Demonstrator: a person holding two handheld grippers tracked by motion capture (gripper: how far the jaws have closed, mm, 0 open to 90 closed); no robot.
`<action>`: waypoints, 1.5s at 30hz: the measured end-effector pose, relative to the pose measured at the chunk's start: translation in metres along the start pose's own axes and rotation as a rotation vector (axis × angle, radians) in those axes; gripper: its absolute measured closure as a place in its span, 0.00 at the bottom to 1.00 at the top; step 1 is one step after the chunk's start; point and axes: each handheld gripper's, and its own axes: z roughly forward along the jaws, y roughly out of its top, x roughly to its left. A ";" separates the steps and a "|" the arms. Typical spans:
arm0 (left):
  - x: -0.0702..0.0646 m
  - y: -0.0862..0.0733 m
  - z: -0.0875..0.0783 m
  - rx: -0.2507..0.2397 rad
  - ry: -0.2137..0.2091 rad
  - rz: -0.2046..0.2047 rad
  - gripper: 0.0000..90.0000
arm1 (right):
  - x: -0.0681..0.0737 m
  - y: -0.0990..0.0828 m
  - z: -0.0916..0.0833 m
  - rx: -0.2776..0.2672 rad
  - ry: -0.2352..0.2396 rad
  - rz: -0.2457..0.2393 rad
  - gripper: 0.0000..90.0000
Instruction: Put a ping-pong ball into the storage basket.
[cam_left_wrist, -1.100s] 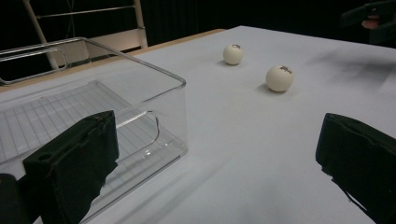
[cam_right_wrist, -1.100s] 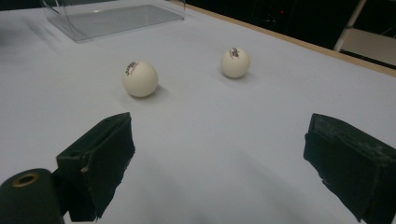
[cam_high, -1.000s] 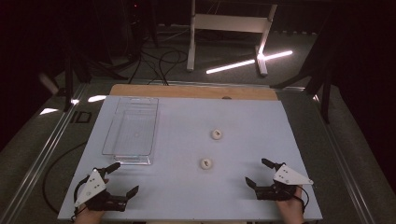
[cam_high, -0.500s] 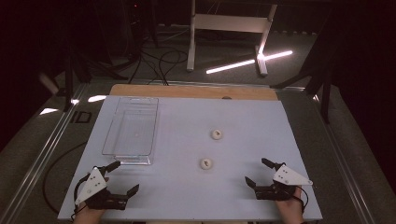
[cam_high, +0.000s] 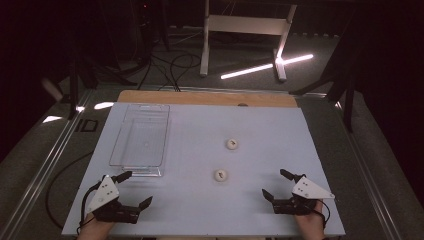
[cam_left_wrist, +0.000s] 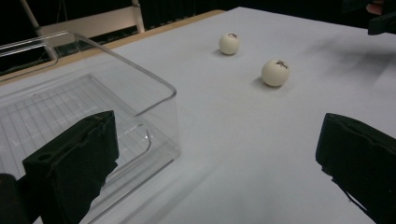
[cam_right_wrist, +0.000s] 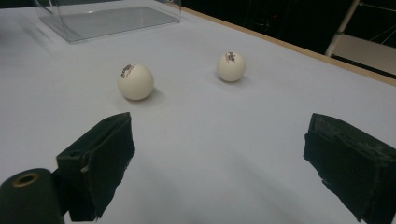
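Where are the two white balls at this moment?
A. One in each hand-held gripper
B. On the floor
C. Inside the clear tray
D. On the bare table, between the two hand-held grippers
D: both white balls lie on the table, outside the clear tray, untouched by the open left hand-held gripper and right hand-held gripper.

Matt white balls (cam_high: 220, 175); glossy clear plastic tray (cam_high: 141, 137)

On the table (cam_high: 300, 135), the clear tray (cam_high: 141, 140) sits at frame left; two balls lie centre, the farther ball (cam_high: 231, 144) just behind the nearer ball (cam_high: 220, 175), apart.
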 end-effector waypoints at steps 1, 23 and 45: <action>0.000 0.000 0.000 0.000 0.000 0.000 0.01 | 0.000 0.000 0.000 0.001 0.001 0.000 0.09; 0.001 0.054 0.014 0.092 -0.073 0.041 0.01 | 0.001 0.001 0.000 0.000 0.016 0.005 0.09; -0.017 0.083 0.050 0.164 -0.146 0.082 0.01 | 0.003 0.003 0.001 0.007 0.026 -0.008 0.09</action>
